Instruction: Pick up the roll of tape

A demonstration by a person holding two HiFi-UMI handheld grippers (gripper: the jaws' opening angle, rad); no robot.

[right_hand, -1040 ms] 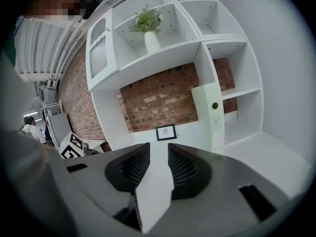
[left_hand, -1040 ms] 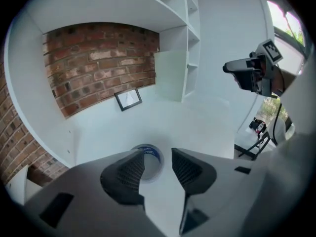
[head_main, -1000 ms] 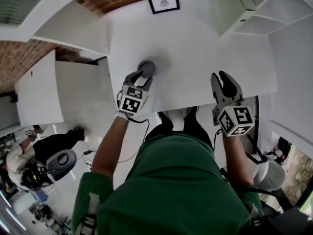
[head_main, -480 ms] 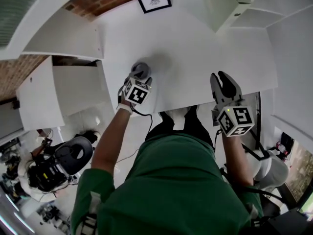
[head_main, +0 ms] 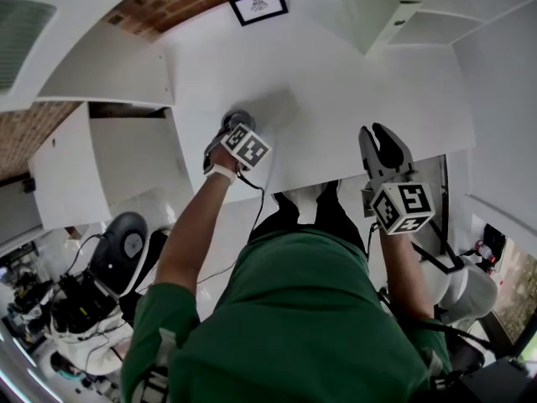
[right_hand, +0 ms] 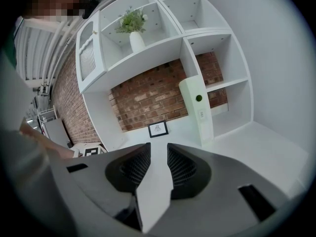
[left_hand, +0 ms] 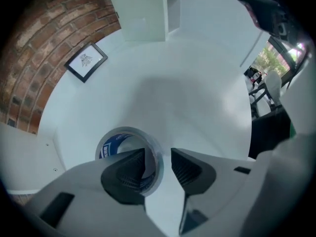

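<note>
Left gripper view. My left gripper (left_hand: 158, 158) has its jaws partly apart, gripping nothing yet. They straddle one wall of the roll of tape (left_hand: 109, 144): the 9 o'clock pad sits inside the core, the 3 o'clock pad outside, with a sliver of gap showing. The roll lies flat on the white table (left_hand: 197, 98), at 8 o'clock in frame. It is a clear, glossy band on a ring printed blue inside.

Handling, my guess: light, stiff at the core, slick on the outer wrap. I would pinch through the wall, ribbed pads square to it, so it does not swing.

Right gripper view. My right gripper (right_hand: 158, 163) is empty, its jaws a narrow gap apart and closing on air. Beyond them are white shelves (right_hand: 197, 28), a brick wall (right_hand: 148, 95), a small framed picture (right_hand: 158, 128) at 12 o'clock and a potted plant (right_hand: 132, 23) at 11.

Head view. The roll sits at 11 o'clock from centre, under my left jaws. My right gripper hovers at 2 o'clock over the table's near edge, well apart from it.
</note>
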